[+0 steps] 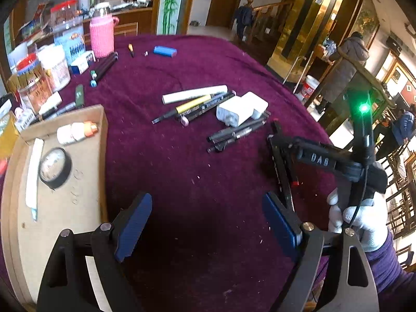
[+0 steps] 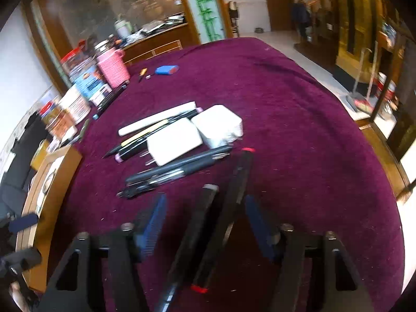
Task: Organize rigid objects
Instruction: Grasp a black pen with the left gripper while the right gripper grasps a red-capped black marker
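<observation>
Left tongs (image 1: 208, 223) spread, empty; right tongs (image 2: 205, 223) spread around black pens (image 2: 208, 234) on cloth.

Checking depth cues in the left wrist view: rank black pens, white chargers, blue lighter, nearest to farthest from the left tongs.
1. Black pens, centre-right, nearest the left tongs.
2. White chargers, just beyond the pens.
3. Blue lighter, far side, near the pink cup.

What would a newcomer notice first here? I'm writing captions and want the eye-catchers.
The deep purple tablecloth fills both views. At its middle lies a heap of pens with two white chargers on it. A pink knitted cup stands at the far left edge among jars, and a cardboard tray sits near left. The right gripper hovers open over two long black markers.
</observation>
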The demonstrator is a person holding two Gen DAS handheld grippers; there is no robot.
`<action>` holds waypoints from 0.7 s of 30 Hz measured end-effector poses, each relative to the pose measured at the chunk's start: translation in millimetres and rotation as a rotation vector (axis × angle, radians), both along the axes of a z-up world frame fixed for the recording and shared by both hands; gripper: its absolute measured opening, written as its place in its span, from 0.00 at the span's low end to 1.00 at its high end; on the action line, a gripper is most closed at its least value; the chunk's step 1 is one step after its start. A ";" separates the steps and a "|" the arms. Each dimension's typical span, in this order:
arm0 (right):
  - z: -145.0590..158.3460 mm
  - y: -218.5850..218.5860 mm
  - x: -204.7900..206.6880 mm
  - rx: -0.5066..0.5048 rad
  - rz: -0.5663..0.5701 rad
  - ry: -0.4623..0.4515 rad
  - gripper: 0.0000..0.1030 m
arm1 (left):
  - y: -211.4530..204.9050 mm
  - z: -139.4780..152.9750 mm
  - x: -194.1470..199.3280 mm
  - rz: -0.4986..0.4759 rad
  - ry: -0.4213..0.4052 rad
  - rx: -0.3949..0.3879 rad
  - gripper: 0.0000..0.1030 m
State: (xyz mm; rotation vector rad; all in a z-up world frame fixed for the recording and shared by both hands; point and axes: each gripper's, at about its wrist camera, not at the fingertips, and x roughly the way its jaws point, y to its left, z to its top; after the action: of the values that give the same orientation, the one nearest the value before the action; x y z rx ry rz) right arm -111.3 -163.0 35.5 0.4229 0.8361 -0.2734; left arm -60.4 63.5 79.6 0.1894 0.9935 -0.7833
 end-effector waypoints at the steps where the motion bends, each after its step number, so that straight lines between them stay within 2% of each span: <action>1: -3.1 -6.2 -0.5 0.012 -0.020 0.008 0.47 | -4.1 -2.4 -1.6 -0.004 0.010 0.002 0.83; 3: -11.0 -14.6 -0.3 0.010 -0.045 0.046 0.33 | -14.6 -7.5 -8.2 -0.025 0.018 0.007 0.83; 4: -14.8 -16.2 -0.3 0.001 -0.048 0.067 0.33 | -22.5 -10.7 -12.8 -0.037 0.019 0.013 0.83; 5: -16.0 -16.8 -2.4 -0.010 -0.040 0.061 0.28 | -29.1 -13.9 -16.0 -0.046 0.024 0.019 0.83; 11: -15.5 -9.4 2.7 -0.112 0.001 0.137 0.25 | -76.4 -32.2 -32.7 -0.114 0.026 0.061 0.83; 15: -15.0 -26.1 -8.2 -0.049 -0.022 0.114 0.25 | -110.6 -44.9 -44.3 -0.174 -0.028 0.125 0.83; 16: -15.3 -29.1 -10.0 -0.031 -0.022 0.106 0.25 | -117.3 -48.5 -44.1 -0.181 -0.034 0.137 0.80; 18: -15.3 -36.8 -15.9 -0.006 -0.023 0.095 0.25 | -129.3 -56.7 -40.2 -0.185 -0.035 0.164 0.67; 19: -15.3 -39.7 -18.1 0.002 -0.026 0.094 0.25 | -134.8 -62.1 -37.1 -0.186 -0.030 0.181 0.56; 21: -15.1 -45.0 -21.8 0.013 -0.031 0.092 0.26 | -140.1 -62.5 -36.1 -0.180 -0.085 0.198 0.47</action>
State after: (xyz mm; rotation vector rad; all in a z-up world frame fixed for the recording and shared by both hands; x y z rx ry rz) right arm -133.1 -208.0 20.3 0.4385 0.9224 -0.3175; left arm -96.5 -76.5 17.1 0.4849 0.9817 -0.8331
